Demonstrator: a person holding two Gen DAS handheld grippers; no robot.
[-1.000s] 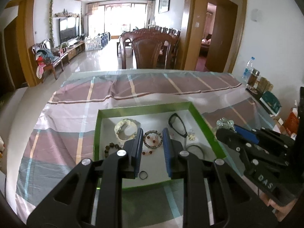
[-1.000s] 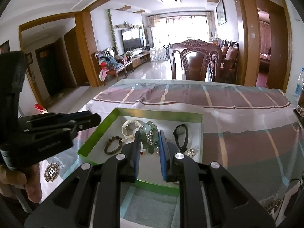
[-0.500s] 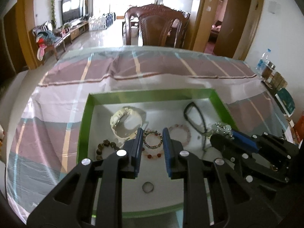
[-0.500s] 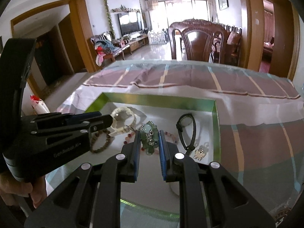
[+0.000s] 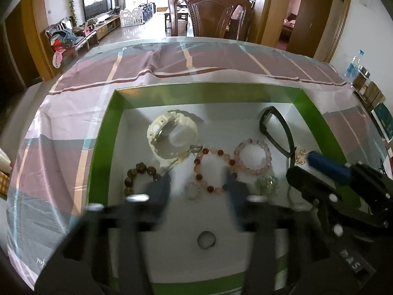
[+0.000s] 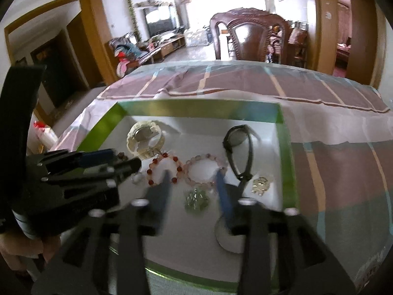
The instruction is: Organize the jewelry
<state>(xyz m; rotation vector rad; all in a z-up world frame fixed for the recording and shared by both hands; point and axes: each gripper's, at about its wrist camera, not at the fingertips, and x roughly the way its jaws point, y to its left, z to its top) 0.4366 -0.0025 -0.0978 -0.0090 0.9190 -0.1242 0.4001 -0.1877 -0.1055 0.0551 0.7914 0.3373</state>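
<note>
A green-walled tray (image 5: 103, 147) (image 6: 285, 147) with a white floor holds the jewelry. In it lie a cream watch (image 5: 172, 135) (image 6: 145, 140), a red-and-pink bead bracelet (image 5: 213, 169) (image 6: 163, 168), a pale pink bead bracelet (image 5: 253, 157) (image 6: 206, 169), a brown bead bracelet (image 5: 137, 177), a black watch (image 5: 277, 132) (image 6: 239, 152), a ring (image 5: 206, 239), a gold trinket (image 6: 261, 184) and a green glass bead cluster (image 6: 196, 200) (image 5: 267, 184). My left gripper (image 5: 197, 186) is open over the red bracelet. My right gripper (image 6: 192, 184) is open, with the green cluster lying between its fingers.
The tray sits on a table with a pink, purple and grey striped cloth (image 5: 61, 152). A wooden chair (image 5: 211, 12) stands at the far edge. A bottle and jars (image 5: 361, 76) stand at the right edge. A round dark object (image 6: 228, 236) lies in the tray by my right finger.
Both grippers have opened wide and moved down into the tray. The green bead cluster, held in my right gripper before, now lies on the tray floor.
</note>
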